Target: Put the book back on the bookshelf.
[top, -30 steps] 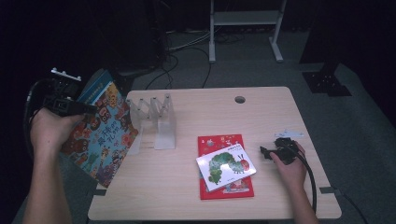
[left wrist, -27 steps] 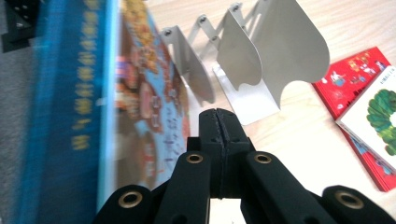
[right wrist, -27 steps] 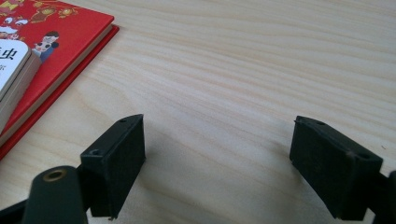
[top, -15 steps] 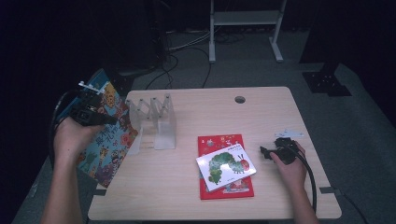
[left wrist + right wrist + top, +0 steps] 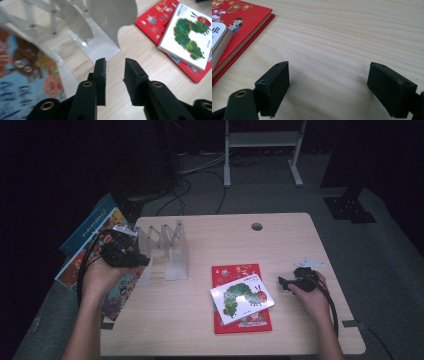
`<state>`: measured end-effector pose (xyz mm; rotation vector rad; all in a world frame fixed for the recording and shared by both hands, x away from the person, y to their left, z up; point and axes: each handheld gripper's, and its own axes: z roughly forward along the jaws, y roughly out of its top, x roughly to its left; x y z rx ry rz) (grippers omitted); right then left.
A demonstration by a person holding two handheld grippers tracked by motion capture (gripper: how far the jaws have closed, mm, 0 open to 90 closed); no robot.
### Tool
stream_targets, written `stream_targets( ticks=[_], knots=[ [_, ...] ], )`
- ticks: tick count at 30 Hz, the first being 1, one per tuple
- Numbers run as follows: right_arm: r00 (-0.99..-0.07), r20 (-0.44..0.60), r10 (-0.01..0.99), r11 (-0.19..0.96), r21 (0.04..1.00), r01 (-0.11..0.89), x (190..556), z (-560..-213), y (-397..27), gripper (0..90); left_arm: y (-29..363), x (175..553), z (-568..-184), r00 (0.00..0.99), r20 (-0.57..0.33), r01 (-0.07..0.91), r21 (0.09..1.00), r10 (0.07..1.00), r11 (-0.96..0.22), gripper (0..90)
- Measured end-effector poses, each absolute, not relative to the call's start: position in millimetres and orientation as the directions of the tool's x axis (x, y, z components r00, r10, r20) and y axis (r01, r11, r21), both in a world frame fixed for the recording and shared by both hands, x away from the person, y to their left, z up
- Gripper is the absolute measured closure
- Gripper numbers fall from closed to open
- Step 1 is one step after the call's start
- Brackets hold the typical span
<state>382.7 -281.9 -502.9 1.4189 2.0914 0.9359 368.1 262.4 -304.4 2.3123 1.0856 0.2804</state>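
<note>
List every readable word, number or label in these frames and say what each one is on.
No text can be quoted with confidence.
White caterpillar book: dark characters along its edges, blurred.
Same book in the right gripper view: one cut-off character, unclear.
Red book: cover print too small.
Colourful picture book: blue lettering, blurred.
Clear book rack: no markings.

Red book (image 5: 242,22) cut off at frame edge; large picture book (image 5: 27,82) blurred, prob. motion.

Left gripper (image 5: 115,67), jaws newly parted and empty, before clear rack (image 5: 100,37), caterpillar book (image 5: 190,37).
</note>
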Motion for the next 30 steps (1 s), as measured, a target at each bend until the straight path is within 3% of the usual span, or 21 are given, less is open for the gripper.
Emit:
stream_targets(
  ticks=[4, 11, 15, 30],
  knots=[
    [-0.375, 0.014, 0.927, 0.243, 0.741, 0.626, 382, -503, -281, 18.0, 250, 366, -326, 0.665, -0.076, 0.646, 0.558, 0.743, -0.521, 60.6],
    [-0.402, 0.036, 0.915, 0.242, 0.749, 0.617, 372, -499, -279, 28.9, 228, 364, -356, 0.704, -0.079, 0.618, 0.556, 0.705, -0.556, 48.0],
    [-0.425, 0.052, 0.904, 0.248, 0.746, 0.618, 364, -493, -278, 28.3, 217, 363, -367, 0.731, -0.065, 0.592, 0.557, 0.679, -0.583, 40.7],
    [-0.636, 0.136, 0.759, 0.341, 0.75, 0.567, 316, -480, -236, 26.2, 174, 362, -416, 0.798, -0.115, 0.545, 0.558, 0.592, -0.626, 30.0]
  ],
)
